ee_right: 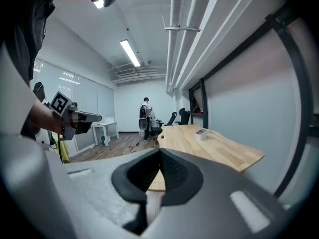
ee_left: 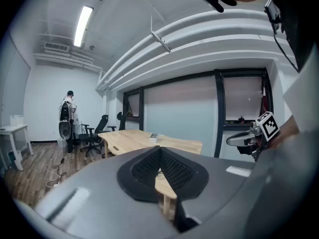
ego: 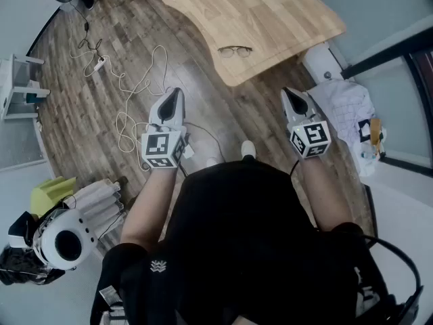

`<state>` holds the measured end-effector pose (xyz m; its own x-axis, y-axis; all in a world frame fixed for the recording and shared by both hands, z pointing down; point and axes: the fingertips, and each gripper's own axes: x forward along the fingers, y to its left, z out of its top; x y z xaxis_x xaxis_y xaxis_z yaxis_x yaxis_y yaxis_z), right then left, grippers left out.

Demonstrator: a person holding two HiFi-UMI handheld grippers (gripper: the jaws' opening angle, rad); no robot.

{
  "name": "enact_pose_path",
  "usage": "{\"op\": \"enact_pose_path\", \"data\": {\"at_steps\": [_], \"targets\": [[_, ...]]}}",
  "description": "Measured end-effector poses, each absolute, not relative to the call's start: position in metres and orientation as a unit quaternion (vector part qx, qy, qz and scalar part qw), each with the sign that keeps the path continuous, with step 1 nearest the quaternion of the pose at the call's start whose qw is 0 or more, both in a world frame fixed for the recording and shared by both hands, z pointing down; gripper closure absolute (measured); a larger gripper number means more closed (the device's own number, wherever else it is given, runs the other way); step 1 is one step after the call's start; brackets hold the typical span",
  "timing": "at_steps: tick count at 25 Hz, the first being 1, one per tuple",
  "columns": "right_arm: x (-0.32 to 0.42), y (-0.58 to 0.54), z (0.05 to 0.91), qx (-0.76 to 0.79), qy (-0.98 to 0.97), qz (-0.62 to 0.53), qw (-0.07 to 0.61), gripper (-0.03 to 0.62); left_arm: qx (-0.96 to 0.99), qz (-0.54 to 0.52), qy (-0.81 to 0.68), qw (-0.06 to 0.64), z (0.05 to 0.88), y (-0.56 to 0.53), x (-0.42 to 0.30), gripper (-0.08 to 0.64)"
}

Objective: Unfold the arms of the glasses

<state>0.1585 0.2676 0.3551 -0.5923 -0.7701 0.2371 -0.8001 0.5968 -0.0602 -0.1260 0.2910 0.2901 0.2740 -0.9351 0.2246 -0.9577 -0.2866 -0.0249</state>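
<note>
Both of your tools are closed tight and hold nothing. On the left gripper (ego: 176, 95) the ribbed pads meet in a point, and the left gripper view shows only the table (ego: 270, 12) beyond their tips. The right gripper (ego: 291, 95) is shut the same way, pads pressed together with nothing between them. The glasses (ego: 235, 51) lie on the table, close to its near edge, at the rounded end that faces you. They rest flat with both lenses showing. They are too small to tell how the arms sit. You hold both grippers short of the table, over the wooden floor (ego: 101, 114) and well apart from the glasses. The left one is off the table's near edge toward your left. The right one is off the same edge toward your right, so the glasses sit ahead of you and between the two. Both grippers point toward the table, tipped slightly down. A small box (ee_right: 202, 132) sits farther along the tabletop, well past the glasses. A white cable (ego: 135, 93) loops over the floor left of the table, near your left gripper. A white bag (ego: 345, 107) stands just right of the table. Chairs (ee_left: 92, 132) and a person (ee_right: 145, 114) are at the table's far end.
</note>
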Motion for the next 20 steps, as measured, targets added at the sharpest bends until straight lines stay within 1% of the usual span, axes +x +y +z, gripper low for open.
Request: {"op": "enact_pose_path", "data": {"at_steps": [4, 9, 14, 17, 20], "targets": [[0.175, 0.263, 0.358, 0.432, -0.893, 0.084, 0.092, 0.591, 0.799, 0.104, -0.591, 0.028, 0.289, 0.286, -0.107, 0.555], [0.186, 0.248, 0.369, 0.406, -0.905, 0.088, 0.095, 0.591, 0.781, 0.102, -0.614, 0.036, 0.293, 0.284, -0.096, 0.555], [0.181, 0.223, 0.373, 0.399, -0.907, 0.111, 0.079, 0.591, 0.779, 0.114, -0.615, 0.043, 0.31, 0.273, -0.096, 0.555], [0.165, 0.202, 0.379, 0.382, -0.913, 0.104, 0.098, 0.591, 0.777, 0.107, -0.618, 0.055, 0.319, 0.247, -0.106, 0.555], [0.148, 0.174, 0.385, 0.371, -0.914, 0.107, 0.121, 0.591, 0.785, 0.105, -0.609, 0.046, 0.322, 0.212, -0.111, 0.555]]}}
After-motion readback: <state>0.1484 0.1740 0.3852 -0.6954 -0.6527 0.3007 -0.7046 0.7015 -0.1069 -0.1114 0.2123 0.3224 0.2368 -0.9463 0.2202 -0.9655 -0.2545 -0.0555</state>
